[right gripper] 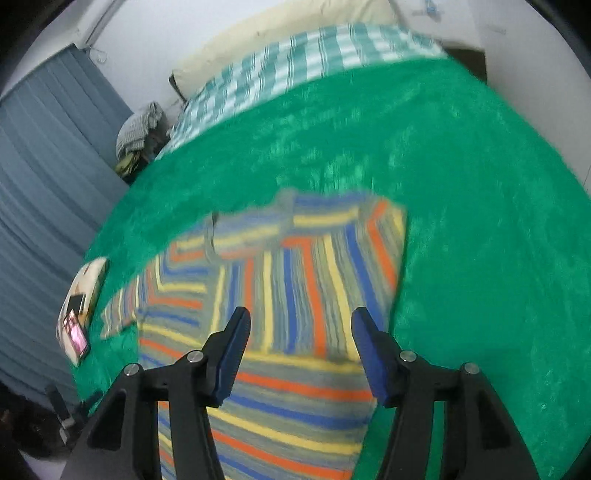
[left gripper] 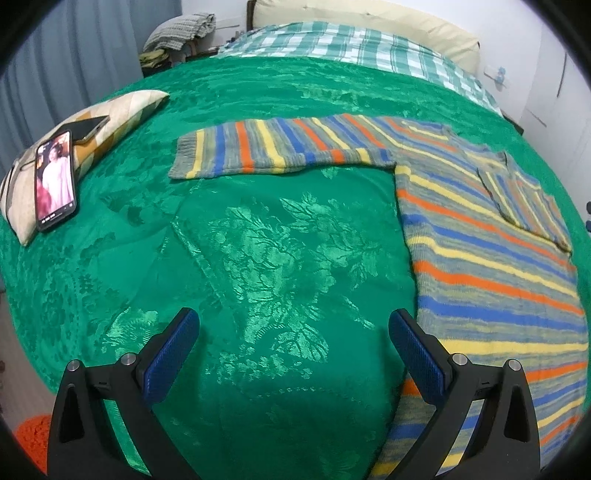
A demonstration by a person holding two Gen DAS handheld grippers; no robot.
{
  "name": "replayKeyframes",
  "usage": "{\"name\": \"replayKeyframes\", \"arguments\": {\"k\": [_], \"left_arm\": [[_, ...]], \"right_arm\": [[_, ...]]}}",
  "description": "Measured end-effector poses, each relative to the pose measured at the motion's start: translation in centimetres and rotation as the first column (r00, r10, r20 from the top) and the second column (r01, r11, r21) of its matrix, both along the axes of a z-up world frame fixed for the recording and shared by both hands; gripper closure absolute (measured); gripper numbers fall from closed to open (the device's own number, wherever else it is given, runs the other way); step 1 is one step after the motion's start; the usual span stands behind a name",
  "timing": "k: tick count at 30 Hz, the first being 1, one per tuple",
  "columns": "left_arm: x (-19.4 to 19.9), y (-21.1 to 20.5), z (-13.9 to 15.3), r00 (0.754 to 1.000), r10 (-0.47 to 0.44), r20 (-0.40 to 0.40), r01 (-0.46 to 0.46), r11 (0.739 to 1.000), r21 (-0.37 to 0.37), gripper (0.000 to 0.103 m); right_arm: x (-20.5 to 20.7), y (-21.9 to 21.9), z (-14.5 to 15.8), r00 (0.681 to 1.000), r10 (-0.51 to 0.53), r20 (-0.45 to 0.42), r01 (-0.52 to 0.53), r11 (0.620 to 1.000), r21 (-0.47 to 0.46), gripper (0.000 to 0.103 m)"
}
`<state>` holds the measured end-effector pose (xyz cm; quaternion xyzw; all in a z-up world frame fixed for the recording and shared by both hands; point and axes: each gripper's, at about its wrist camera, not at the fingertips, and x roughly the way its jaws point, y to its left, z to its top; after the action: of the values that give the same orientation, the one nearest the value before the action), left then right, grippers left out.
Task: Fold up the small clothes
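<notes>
A striped knit sweater (left gripper: 491, 266) in grey, blue, orange and yellow lies flat on the green bedspread (left gripper: 258, 240). Its left sleeve (left gripper: 280, 147) stretches out to the left. Its right sleeve (left gripper: 524, 195) is folded over the body. My left gripper (left gripper: 293, 325) is open and empty, above the bedspread just left of the sweater's body. In the right wrist view, which is blurred, my right gripper (right gripper: 301, 321) is open and empty above the sweater (right gripper: 280, 295), over the folded sleeve (right gripper: 325, 273).
A patterned cushion (left gripper: 110, 118) lies at the bed's left edge with two phones (left gripper: 55, 181) on it. A checked sheet (left gripper: 351, 44) and a cream pillow (left gripper: 369, 18) lie at the head. Grey curtains (right gripper: 44, 184) hang on the left. A heap of clothes (left gripper: 181, 33) sits beyond the bed.
</notes>
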<state>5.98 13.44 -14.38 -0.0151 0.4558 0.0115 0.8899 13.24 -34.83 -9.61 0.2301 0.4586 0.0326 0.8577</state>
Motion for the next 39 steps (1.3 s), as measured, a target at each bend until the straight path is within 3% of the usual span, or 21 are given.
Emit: {"name": "replayKeyframes", "arguments": {"k": [3,5,7,11,14,17,22,26,30,34,39], "left_arm": [[0.0,-0.4,-0.3,1.000,-0.005,-0.005,0.005,1.000,0.018,0.001],[-0.1,-0.4,-0.4,1.000,-0.002,-0.007,0.002,1.000,0.022,0.001],[-0.1,-0.2,-0.4,1.000,0.006,-0.007,-0.006,1.000,0.019,0.001],[-0.1,0.7,-0.2,1.000,0.030,-0.007,-0.030,1.000,-0.007,0.001],[0.2,1.1,-0.2,0.999,0.040,-0.014,-0.040,0.998,-0.045,0.001],[0.5,0.9,-0.4,0.999,0.029,-0.024,-0.030,0.998,-0.057,0.001],[0.3,-0.4,-0.6,0.999,-0.015,-0.032,0.015,1.000,-0.019,0.001],[0.2,-1.1,-1.2,0.997,-0.047,-0.059,0.048,0.999,0.019,0.001],[0.1,-1.7,-1.5,0.996,-0.061,-0.063,0.064,0.997,0.045,0.001],[0.1,-1.5,-1.8,0.996,-0.053,-0.075,0.055,0.998,0.029,0.000],[0.1,-1.3,-2.4,0.995,-0.035,-0.090,0.036,0.999,0.007,0.000]], "right_arm": [[0.8,-0.6,-3.3,0.998,-0.036,-0.046,0.040,0.995,0.096,0.046],[1.1,-1.1,-5.3,0.989,-0.098,-0.108,0.105,0.993,0.062,0.046],[1.2,-1.6,-6.8,0.974,-0.156,-0.162,0.149,0.987,-0.054,0.061],[0.0,-0.9,-5.1,0.981,-0.146,-0.128,0.118,0.971,-0.206,0.060],[-2.3,0.9,-2.6,0.996,-0.055,-0.076,0.033,0.966,-0.258,0.057],[-4.8,3.1,-0.9,0.998,0.040,-0.039,-0.048,0.973,-0.227,0.046],[-9.1,6.8,-2.1,0.993,0.111,-0.049,-0.117,0.983,-0.141,0.045],[-14.3,7.7,-4.0,0.998,0.040,-0.058,-0.048,0.988,-0.147,0.045],[-18.5,7.5,-3.7,0.998,-0.057,-0.001,0.056,0.981,-0.183,0.045],[-22.0,8.3,-2.5,0.993,-0.090,0.073,0.107,0.954,-0.282,0.033],[-22.4,8.5,-1.9,0.987,-0.108,0.120,0.142,0.934,-0.327,0.029]]}}
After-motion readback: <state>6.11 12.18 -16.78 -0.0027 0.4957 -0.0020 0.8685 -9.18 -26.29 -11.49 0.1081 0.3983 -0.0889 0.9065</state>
